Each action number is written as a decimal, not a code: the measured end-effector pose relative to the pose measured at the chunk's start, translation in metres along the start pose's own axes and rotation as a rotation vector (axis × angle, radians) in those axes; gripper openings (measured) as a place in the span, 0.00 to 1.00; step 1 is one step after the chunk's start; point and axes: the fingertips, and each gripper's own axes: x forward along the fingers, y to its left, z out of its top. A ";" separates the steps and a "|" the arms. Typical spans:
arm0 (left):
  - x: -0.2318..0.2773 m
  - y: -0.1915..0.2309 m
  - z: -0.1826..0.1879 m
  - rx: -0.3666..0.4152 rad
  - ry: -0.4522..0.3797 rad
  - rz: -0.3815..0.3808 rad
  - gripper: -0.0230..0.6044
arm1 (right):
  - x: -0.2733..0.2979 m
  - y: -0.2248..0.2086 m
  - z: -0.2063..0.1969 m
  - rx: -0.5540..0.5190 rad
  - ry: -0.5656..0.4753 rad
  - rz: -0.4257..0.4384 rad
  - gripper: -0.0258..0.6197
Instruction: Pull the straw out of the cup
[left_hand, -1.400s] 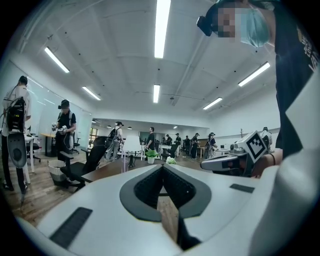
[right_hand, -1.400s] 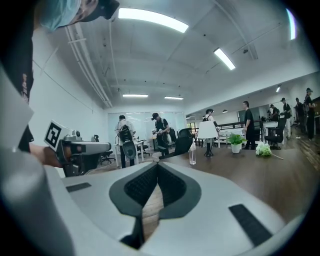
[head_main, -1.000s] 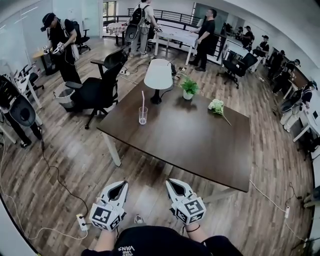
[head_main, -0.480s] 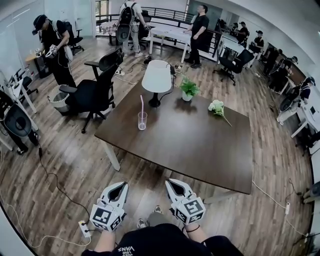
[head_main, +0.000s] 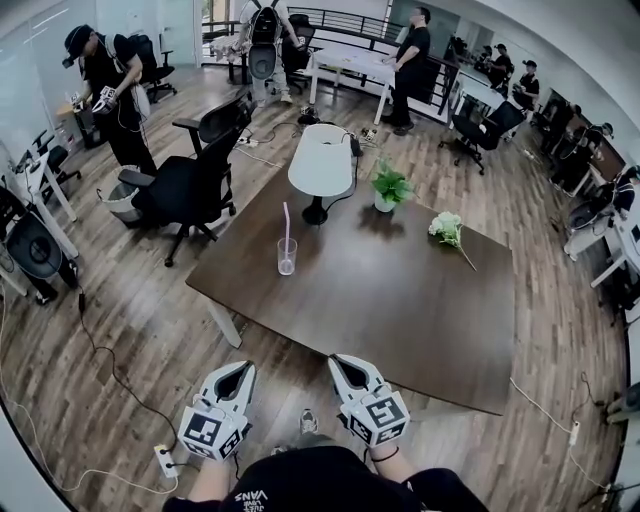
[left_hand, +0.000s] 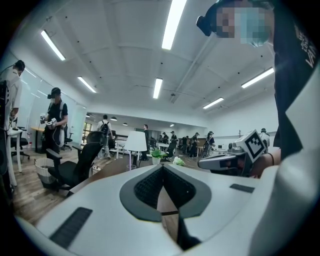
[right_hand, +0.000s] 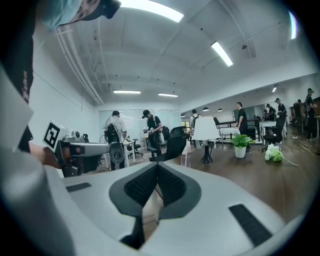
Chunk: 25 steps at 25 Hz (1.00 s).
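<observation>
A clear cup (head_main: 287, 259) with a pink straw (head_main: 286, 221) upright in it stands near the left end of the dark table (head_main: 390, 300). Both grippers hang side by side short of the table's near edge, far from the cup. My left gripper (head_main: 245, 369) is shut with nothing in it, its jaws meeting in the left gripper view (left_hand: 162, 168). My right gripper (head_main: 339, 361) is shut and empty too, as the right gripper view (right_hand: 157, 165) shows. From the right gripper the cup (right_hand: 186, 160) appears small and far ahead.
On the table stand a white lamp (head_main: 320, 160), a potted plant (head_main: 390, 187) and white flowers (head_main: 447, 228). A black office chair (head_main: 195, 180) is at the table's left. A power strip (head_main: 164, 461) and cables lie on the wooden floor. Several people stand at the back.
The table and cup have come closer in the head view as the person and both grippers moved toward them. Both grippers stay shut and empty.
</observation>
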 end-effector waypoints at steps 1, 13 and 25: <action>0.008 0.002 0.001 -0.001 0.000 0.002 0.06 | 0.005 -0.006 0.000 0.000 0.001 0.005 0.07; 0.084 0.027 0.014 0.016 -0.015 0.066 0.06 | 0.058 -0.073 0.016 -0.018 -0.010 0.078 0.07; 0.125 0.052 0.013 -0.005 -0.006 0.094 0.05 | 0.096 -0.104 0.020 -0.020 0.009 0.106 0.07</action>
